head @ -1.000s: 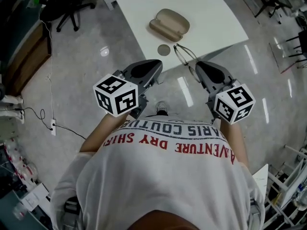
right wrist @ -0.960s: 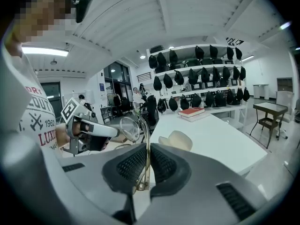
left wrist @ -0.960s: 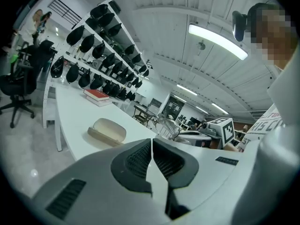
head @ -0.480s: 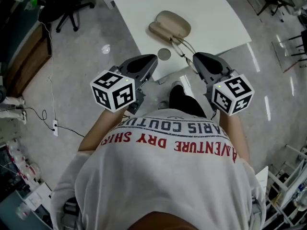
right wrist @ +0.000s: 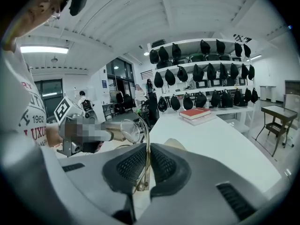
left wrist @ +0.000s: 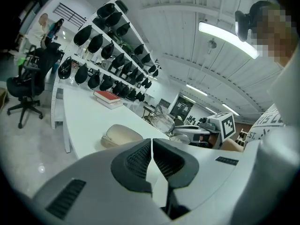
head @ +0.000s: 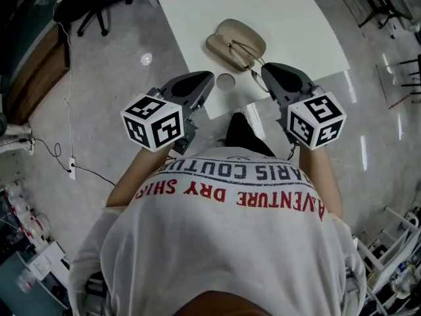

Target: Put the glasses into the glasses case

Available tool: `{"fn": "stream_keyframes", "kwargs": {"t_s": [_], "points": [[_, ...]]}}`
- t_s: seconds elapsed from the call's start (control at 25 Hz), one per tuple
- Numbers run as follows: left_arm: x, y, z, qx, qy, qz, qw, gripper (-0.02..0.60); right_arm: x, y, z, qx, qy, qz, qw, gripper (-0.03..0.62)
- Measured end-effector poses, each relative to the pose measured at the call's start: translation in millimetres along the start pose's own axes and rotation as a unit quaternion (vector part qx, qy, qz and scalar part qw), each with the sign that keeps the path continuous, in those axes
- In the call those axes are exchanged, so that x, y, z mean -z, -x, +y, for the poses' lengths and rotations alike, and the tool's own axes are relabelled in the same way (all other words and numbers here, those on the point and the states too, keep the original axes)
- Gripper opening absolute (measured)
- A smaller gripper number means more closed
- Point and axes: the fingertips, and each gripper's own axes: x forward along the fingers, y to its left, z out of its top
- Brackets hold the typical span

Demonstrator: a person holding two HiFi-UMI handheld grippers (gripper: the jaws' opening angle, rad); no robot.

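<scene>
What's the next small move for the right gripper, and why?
Probably ease the right gripper forward and down slightly: it is shut on a temple of the glasses, which hang at the near edge of the open glasses case, not yet inside.

glasses (head: 244, 52) partly hidden behind right hand-held gripper (head: 266, 71), table (head: 283, 5) cut off at top edge

glasses (head: 247, 56) near case (head: 227, 35) on table (head: 283, 12)

The glasses case (head: 237, 41) is beige and the table (head: 289, 12) white. The left gripper (head: 207, 79) and right gripper (head: 266, 71) are grey with black-and-white square markers. The book (right wrist: 199, 113) is red.
</scene>
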Motion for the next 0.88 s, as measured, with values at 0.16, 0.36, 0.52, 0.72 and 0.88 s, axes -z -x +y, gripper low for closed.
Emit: {"fn": "stream_keyframes", "kwargs": {"t_s": [0.16, 0.36, 0.52, 0.72, 0.88], "points": [[-9, -10, 16, -0.007, 0.006, -0.002, 1.0000, 0.034, -4, -21, -11, -0.008, 0.002, 0.010, 1.000, 0.037], [-11, -22, 24, -0.024, 0.022, -0.003, 0.9995, 0.034, -1, -39, -22, -0.028, 0.009, 0.029, 0.999, 0.037], [-15, -27, 36, -0.032, 0.029, -0.002, 0.9990, 0.034, 0, -60, -28, -0.036, 0.012, 0.041, 0.998, 0.037], [-16, -24, 49, -0.044, 0.038, 0.001, 0.9983, 0.034, 6, -87, -31, -0.040, 0.005, 0.059, 0.997, 0.037], [-12, -22, 56, -0.054, 0.043, 0.006, 0.9976, 0.034, 18, -105, -33, -0.038, 0.006, 0.077, 0.996, 0.037]]}}
